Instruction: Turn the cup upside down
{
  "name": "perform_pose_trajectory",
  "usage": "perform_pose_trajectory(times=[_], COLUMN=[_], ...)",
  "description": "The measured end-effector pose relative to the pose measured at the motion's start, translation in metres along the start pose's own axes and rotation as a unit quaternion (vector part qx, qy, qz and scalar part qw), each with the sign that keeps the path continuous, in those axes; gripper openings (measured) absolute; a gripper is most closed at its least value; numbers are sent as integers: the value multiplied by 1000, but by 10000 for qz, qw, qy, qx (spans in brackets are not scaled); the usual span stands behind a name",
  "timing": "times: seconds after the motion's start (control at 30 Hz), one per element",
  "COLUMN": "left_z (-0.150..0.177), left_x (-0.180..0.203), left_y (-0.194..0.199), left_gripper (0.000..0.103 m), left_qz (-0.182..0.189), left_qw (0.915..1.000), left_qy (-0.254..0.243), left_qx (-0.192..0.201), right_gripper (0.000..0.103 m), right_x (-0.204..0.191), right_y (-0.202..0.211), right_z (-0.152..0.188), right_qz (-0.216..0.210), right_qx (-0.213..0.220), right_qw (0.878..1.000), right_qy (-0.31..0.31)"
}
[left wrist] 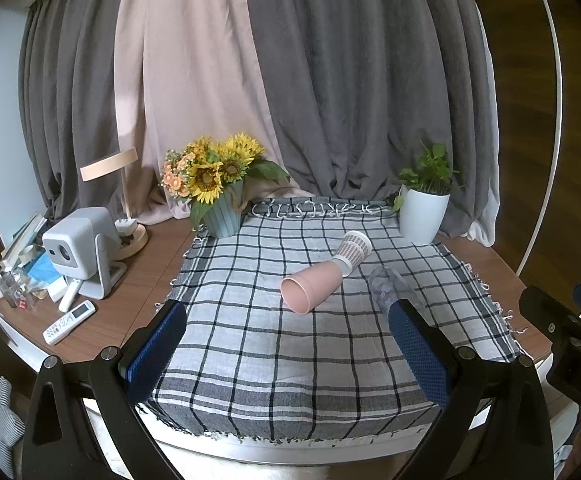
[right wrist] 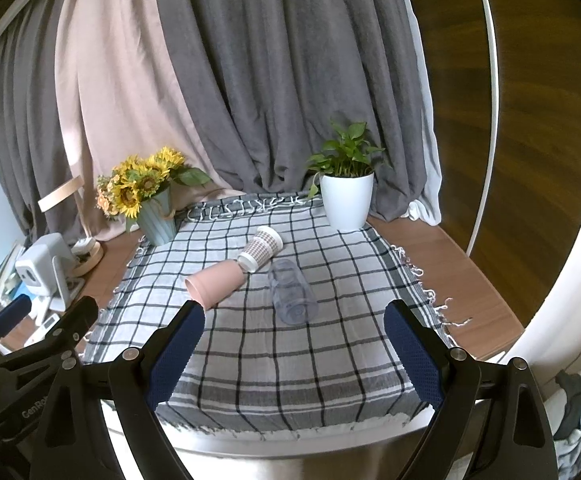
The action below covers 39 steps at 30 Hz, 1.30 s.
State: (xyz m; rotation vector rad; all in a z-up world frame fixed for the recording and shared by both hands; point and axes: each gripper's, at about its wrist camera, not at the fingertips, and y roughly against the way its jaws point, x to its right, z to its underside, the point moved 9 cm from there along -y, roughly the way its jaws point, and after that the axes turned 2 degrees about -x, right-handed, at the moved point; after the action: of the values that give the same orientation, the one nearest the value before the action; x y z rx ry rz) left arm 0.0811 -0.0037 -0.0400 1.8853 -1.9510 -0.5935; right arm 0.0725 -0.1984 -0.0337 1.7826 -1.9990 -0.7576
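Gray and pink curtains (right wrist: pixel 210 80) hang behind a brown worktop (right wrist: pixel 430 248) with a checked cloth (right wrist: pixel 290 360) spread over it. Three cups lie on their sides in the middle of the cloth. From the right wrist view, the pink cup (right wrist: pixel 214 282) lies at about 10 o'clock from the cloth's middle, with its open mouth facing the near left. The dotted paper cup (right wrist: pixel 261 248) lies at about 12 o'clock, and one end of it touches the pink cup's far end. The clear cup (right wrist: pixel 293 297) lies just beside them at about 1 o'clock and is hard to see.

A vase of sunflowers (right wrist: pixel 142 188) stands at the cloth's far left corner, and a green plant in a white pot (right wrist: pixel 346 196) stands at the far right corner. A small white projector (left wrist: pixel 76 242) and a remote (left wrist: pixel 68 322) sit on the worktop at about 9 o'clock.

The left tool (left wrist: pixel 288 342) is wide open and holds nothing. The right tool (right wrist: pixel 294 354) is wide open too, and it is empty. Both hang over the near edge of the cloth, well apart from the cups.

I think the job has not started yet. No cup is upside down. A tool must first reach a cup, grab it, turn it so the mouth faces down, and set it on the cloth.
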Motion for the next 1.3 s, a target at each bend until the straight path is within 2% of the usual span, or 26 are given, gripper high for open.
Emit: perform_pose_trajectory(times=[1.3], left_z=[-5], left_x=[11], left_y=[1], left_gripper=[103], left_qz=[109], left_qw=[9999], left_qy=[-35], left_qx=[49], right_gripper=[92], right_x=[4], right_y=[3], right_z=[0], right_qz=[-9], right_qx=[-1], right_qw=[10000], right_qy=[-32])
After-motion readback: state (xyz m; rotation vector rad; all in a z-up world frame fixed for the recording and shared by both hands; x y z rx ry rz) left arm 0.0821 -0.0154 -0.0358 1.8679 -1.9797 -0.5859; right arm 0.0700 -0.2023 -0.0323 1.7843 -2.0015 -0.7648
